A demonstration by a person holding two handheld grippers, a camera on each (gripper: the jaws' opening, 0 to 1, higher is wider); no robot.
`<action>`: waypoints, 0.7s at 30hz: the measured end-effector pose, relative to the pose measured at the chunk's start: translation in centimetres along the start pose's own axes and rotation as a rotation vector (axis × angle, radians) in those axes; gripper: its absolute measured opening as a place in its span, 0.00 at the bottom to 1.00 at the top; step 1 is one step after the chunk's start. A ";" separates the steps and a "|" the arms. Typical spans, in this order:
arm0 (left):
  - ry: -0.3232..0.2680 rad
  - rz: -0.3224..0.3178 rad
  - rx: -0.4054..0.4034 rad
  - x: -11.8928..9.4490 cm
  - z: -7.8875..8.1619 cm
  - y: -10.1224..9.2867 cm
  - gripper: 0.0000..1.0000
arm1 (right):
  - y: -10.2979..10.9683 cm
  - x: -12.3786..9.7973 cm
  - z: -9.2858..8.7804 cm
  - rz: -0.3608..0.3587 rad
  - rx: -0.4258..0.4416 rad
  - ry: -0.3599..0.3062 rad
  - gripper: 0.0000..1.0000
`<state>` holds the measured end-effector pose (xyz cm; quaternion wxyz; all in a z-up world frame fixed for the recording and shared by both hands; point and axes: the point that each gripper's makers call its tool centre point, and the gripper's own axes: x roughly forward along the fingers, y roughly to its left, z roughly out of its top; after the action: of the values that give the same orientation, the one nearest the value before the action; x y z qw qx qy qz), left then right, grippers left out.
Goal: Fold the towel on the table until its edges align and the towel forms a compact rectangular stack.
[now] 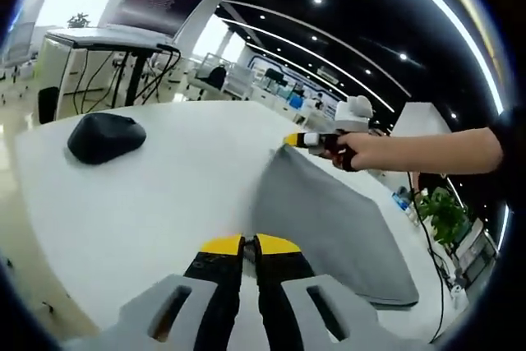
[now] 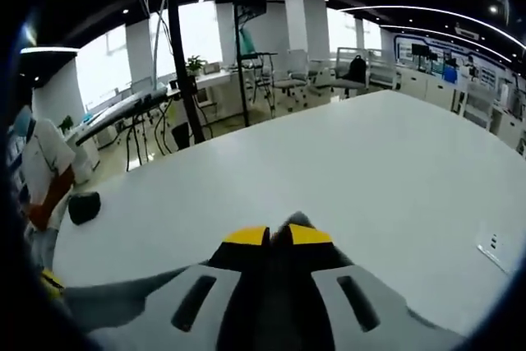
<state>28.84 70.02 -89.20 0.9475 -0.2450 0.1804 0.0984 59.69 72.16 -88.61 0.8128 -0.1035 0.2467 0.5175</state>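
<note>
Yellow-tipped left gripper (image 1: 249, 244) clenches the grey cloth towel (image 1: 329, 219); right gripper (image 2: 278, 234) pinches its corner, lifting an edge for folding.

Black bundle (image 1: 106, 137) near the table's (image 1: 164, 203) far-left corner; desk (image 1: 107, 39) and potted plant (image 1: 444, 213) beyond

Towel (image 1: 329, 219): plain grey, no pattern. Table (image 1: 164, 195): white, unmarked. Left gripper (image 1: 249, 246): yellow tips, black jaw faces, light grey body. Right gripper (image 2: 278, 236): same yellow tips, black inner faces, grey body; in left gripper view, yellow-tipped (image 1: 294, 140). Rounded object (image 1: 106, 136) on table: matt black. Monitor (image 1: 168, 2): dark screen, pale text lines. Potted plant (image 1: 444, 213): green.
</note>
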 end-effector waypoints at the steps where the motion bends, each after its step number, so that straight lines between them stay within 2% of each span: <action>1: 0.007 -0.003 0.008 0.1 0.0 -0.2 0.12 | 0.0 -0.1 0.1 0.004 -0.001 -0.002 0.09; 4: 0.005 0.009 0.050 0.1 0.4 -0.9 0.20 | -0.3 -0.5 0.2 0.001 -0.003 -0.002 0.13; 7: 0.008 0.039 0.107 0.3 0.7 -0.5 0.30 | -0.8 -0.9 0.2 -0.004 0.004 -0.001 0.17; 10: 0.020 0.044 0.149 0.3 0.7 -0.6 0.35 | -1.4 -1.4 0.3 -0.001 -0.001 0.005 0.18; 15: 0.018 0.038 0.171 0.4 1.2 -0.9 0.39 | -2.5 -2.3 -0.1 -0.002 -0.010 0.018 0.22; 21: 0.011 0.027 0.246 0.5 1.6 -2.1 0.41 | -2.6 -4.3 -1.2 0.028 -0.022 0.041 0.28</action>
<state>30.41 69.04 -87.17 0.9680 -0.1249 0.1994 0.0867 60.13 67.10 -87.70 0.7992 -0.1195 0.2590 0.5291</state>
